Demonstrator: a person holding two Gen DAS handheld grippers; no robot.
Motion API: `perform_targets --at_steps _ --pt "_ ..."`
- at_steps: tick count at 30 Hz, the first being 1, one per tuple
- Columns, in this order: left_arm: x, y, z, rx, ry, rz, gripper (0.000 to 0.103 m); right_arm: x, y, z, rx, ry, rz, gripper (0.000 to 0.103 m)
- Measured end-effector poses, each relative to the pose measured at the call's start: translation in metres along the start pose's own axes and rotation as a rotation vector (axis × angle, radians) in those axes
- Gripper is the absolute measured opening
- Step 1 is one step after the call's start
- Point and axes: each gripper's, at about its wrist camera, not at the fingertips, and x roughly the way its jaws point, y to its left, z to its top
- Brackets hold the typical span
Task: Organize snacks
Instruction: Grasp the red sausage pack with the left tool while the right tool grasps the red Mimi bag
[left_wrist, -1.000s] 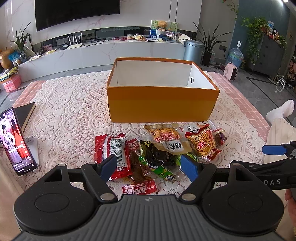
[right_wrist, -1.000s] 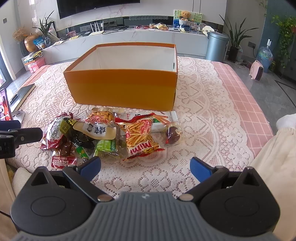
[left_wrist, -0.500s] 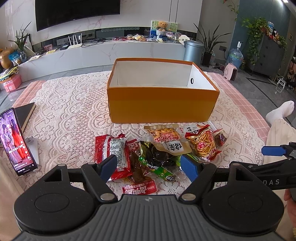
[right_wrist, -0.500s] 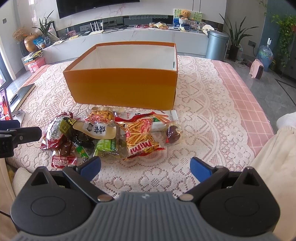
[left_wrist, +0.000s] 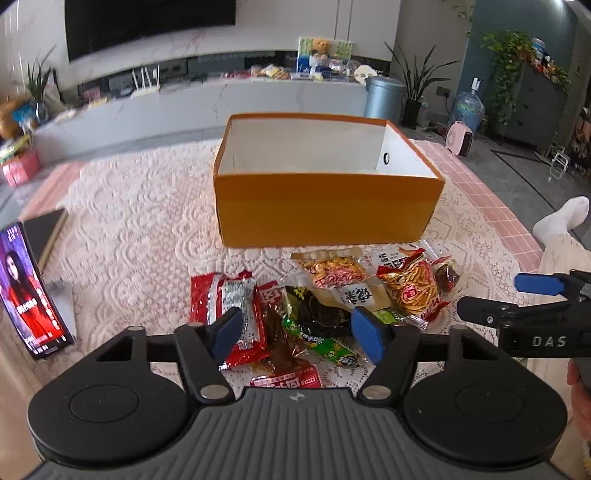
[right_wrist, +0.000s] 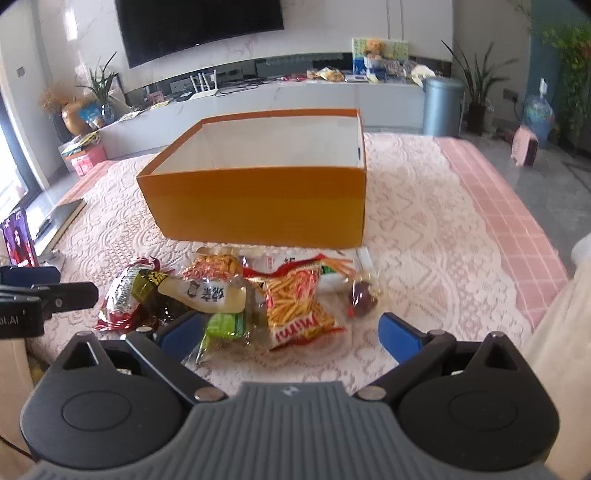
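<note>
An orange box (left_wrist: 325, 206) with a white inside stands open-topped toward the middle of a table spread with a white lace cloth (left_wrist: 140, 229), and nothing shows inside it from either camera. Just in front of the box, toward the near edge of the tabletop, lies a loose heap of snack packets, touching and overlapping one another. At the heap's left end is a red packet with a silver label (left_wrist: 229, 306); beside it a dark brown packet (left_wrist: 280, 332), then a green sausage-like packet (left_wrist: 328, 349) and a red flat packet (left_wrist: 288, 380) closest to the near edge. Farther right lie a pale packet with black characters (right_wrist: 207, 293), an orange-red bag of stick crisps (right_wrist: 295, 306) and a small clear-wrapped dark red sweet (right_wrist: 360, 297) at the right end. The left gripper (left_wrist: 295, 332) hangs over the left part of the heap, its blue pads (left_wrist: 227, 330) apart and closing, pressing on nothing. The right gripper (right_wrist: 288, 332) hovers over the right part, jaws wide and narrowing slightly, likewise free of any packet. A phone (left_wrist: 31, 299) with a lit screen leans upright near the left edge of the tabletop, beside a dark book (left_wrist: 42, 232).
</note>
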Motion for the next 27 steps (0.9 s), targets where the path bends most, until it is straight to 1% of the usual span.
perform_targets --at_steps 1,2,3,5,7,8,9,11,13,16,19,20,21,22,23,25,27 --pt "0.003 0.004 0.001 -0.020 0.014 -0.010 0.068 0.002 0.001 0.001 -0.013 0.001 -0.001 0.084" --pt "0.007 0.008 0.001 -0.036 0.028 -0.024 0.060 0.006 0.002 0.002 -0.024 0.008 0.000 0.080" --pt "0.009 0.010 0.000 -0.038 0.038 -0.037 0.054 0.009 0.002 0.002 -0.029 0.014 0.002 0.079" --pt "0.014 0.013 0.000 -0.033 0.050 -0.050 0.052 0.015 0.003 0.003 -0.035 0.033 0.011 0.073" --pt "0.018 0.019 0.000 -0.055 0.059 -0.044 0.052 0.022 0.005 0.004 -0.045 0.047 0.016 0.072" --pt "0.022 0.023 0.001 -0.074 0.065 -0.034 0.053 0.026 0.006 0.004 -0.051 0.053 0.017 0.072" --pt "0.024 0.027 0.002 -0.090 0.072 -0.021 0.059 0.029 0.006 0.005 -0.056 0.058 0.018 0.072" --pt "0.030 0.035 0.005 -0.115 0.087 0.009 0.066 0.035 0.006 0.007 -0.059 0.064 0.020 0.072" --pt "0.038 0.040 0.008 -0.114 0.105 0.021 0.068 0.041 0.004 0.010 -0.055 0.073 0.020 0.072" --pt "0.051 0.047 0.010 -0.118 0.136 0.058 0.068 0.052 0.002 0.014 -0.048 0.094 0.023 0.072" --pt "0.065 0.055 0.010 -0.127 0.165 0.052 0.068 0.062 0.001 0.017 -0.044 0.110 0.029 0.073" --pt "0.070 0.057 0.010 -0.130 0.172 0.051 0.070 0.066 0.000 0.018 -0.044 0.114 0.030 0.073" --pt "0.074 0.058 0.010 -0.129 0.177 0.053 0.075 0.069 0.000 0.018 -0.045 0.116 0.030 0.073" --pt "0.078 0.059 0.009 -0.124 0.181 0.057 0.078 0.072 0.000 0.018 -0.046 0.119 0.028 0.074" --pt "0.081 0.059 0.008 -0.114 0.183 0.062 0.085 0.076 -0.001 0.018 -0.048 0.123 0.022 0.075" --pt "0.087 0.059 0.006 -0.089 0.179 0.076 0.086 0.082 -0.002 0.018 -0.053 0.129 0.014 0.078" --pt "0.093 0.060 0.005 -0.079 0.178 0.087 0.087 0.087 -0.003 0.018 -0.056 0.131 0.006 0.078"
